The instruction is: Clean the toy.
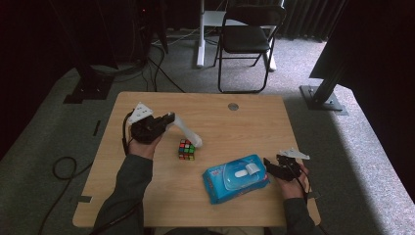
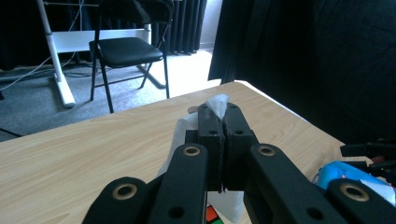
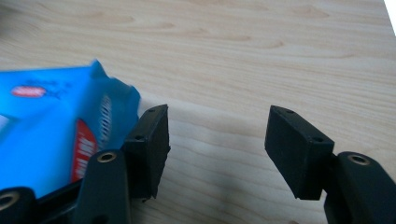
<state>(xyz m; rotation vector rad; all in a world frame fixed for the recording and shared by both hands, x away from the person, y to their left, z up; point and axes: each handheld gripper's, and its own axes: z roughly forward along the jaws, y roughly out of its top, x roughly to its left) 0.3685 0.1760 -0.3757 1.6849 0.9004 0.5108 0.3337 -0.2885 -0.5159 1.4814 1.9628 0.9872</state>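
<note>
1. So far, one white wipe (image 1: 185, 129) is out of the blue wipes pack (image 1: 235, 178); in the high view it hangs in the air from the left hand-held gripper (image 1: 170, 119), trailing down towards the cube.
2. That left hand-held gripper (image 2: 223, 122) has its jaws pressed together on the wipe, a white tip (image 2: 218, 103) poking out above them in the left gripper view.
3. By contrast, the right hand-held gripper (image 1: 268, 164) has its jaws parted about halfway with nothing between them; it sits at the pack's 3 o'clock edge, near the corner, though whether it touches the pack I cannot tell.
4. As for the container, the pack lies flat on the surface (image 1: 147, 196) at about 5 o'clock from centre, its flip lid (image 1: 252, 168) raised off the label; what remains inside is hidden.
5. Meanwhile a colour cube (image 1: 186, 149) stands just below the hanging wipe, at 10 o'clock from the pack.
6. What looks left: putting the wipe to use or laying it down, likely at the cube, then closing the lid.
</note>
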